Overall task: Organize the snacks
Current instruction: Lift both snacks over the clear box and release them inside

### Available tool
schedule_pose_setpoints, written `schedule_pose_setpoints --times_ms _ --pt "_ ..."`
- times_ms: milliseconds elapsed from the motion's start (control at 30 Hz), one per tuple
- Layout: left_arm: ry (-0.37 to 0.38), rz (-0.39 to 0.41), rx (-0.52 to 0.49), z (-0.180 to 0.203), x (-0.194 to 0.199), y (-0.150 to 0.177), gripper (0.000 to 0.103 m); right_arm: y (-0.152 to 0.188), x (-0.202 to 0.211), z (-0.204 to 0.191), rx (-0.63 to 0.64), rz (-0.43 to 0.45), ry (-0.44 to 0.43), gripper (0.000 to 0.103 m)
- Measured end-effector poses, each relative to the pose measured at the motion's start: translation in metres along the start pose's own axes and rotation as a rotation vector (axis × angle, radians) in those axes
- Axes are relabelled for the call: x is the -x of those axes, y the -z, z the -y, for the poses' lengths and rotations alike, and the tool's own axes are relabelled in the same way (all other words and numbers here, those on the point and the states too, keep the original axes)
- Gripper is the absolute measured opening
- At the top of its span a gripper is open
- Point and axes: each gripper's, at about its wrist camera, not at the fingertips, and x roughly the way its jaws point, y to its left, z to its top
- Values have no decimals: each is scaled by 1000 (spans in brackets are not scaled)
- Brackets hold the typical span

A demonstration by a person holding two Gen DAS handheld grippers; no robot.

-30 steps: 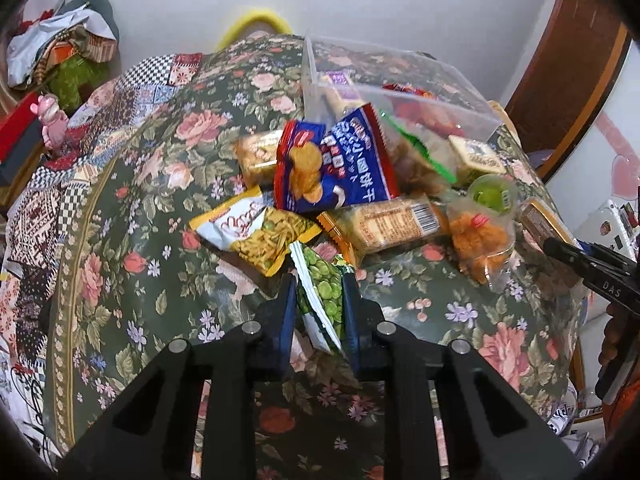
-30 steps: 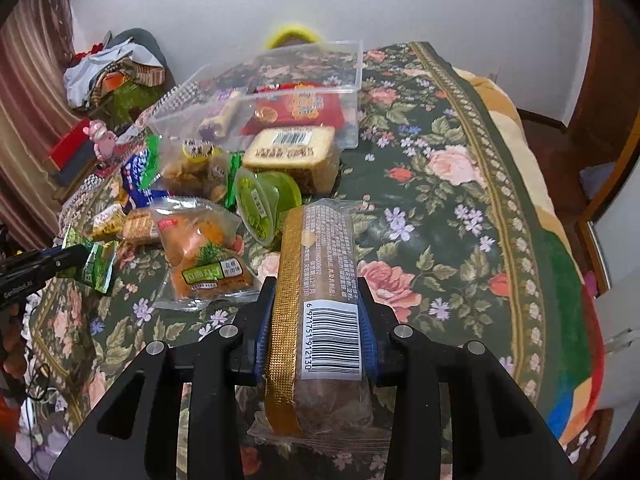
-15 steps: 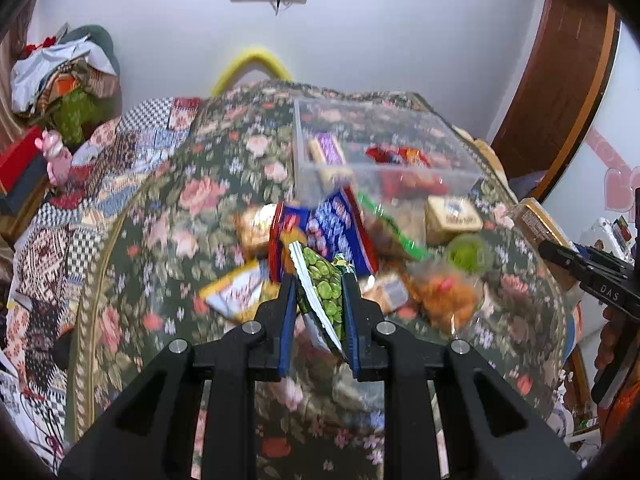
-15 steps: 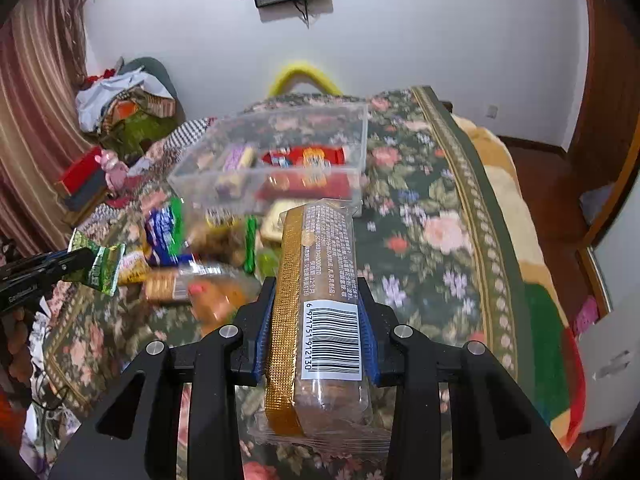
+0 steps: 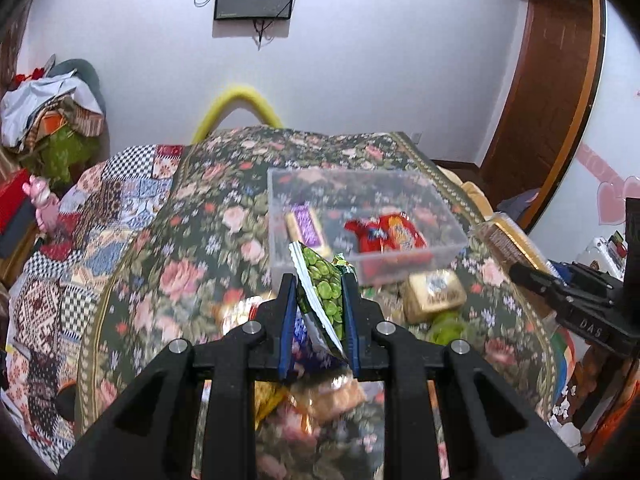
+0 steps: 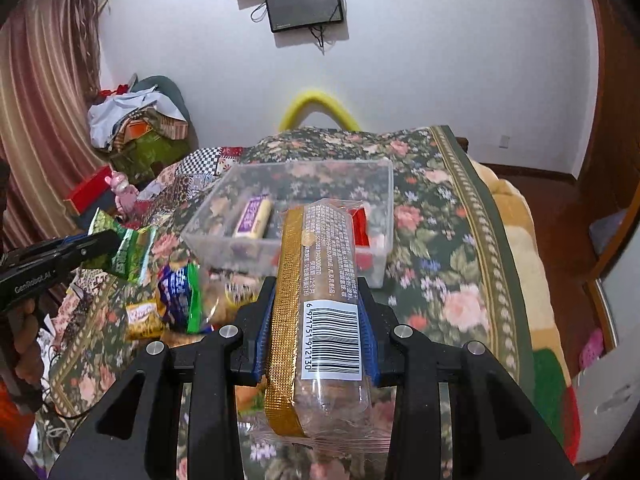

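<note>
My left gripper is shut on a green pea snack bag, held above the pile of snacks. My right gripper is shut on a long clear cake pack with a gold band and barcode. Ahead of both lies a clear plastic box on the floral bed cover, holding a purple bar and a red packet. In the right wrist view the box sits just beyond the cake pack, and the left gripper with its green bag shows at the left.
Loose snacks lie between the grippers: a blue-and-green packet, a yellow packet, a gold-wrapped cake. The bed cover drops off at the right edge. Clothes pile at the far left. A yellow hoop stands behind.
Both grippers rose with their packs and tipped up, so the wall and screen came into view. The clear box now sits lower in both views, right beyond the held packs.
</note>
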Motion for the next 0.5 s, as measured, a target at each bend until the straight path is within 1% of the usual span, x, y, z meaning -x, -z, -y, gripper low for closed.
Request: schedule_pose_setpoints --times_ms 233,500 --pt "11 11 -24 9 -26 -27 21 -22 -19 4 1 18 -1 33" --pt "19 -9 -45 16 -67 -50 21 -43 -50 9 -2 13 4 33"
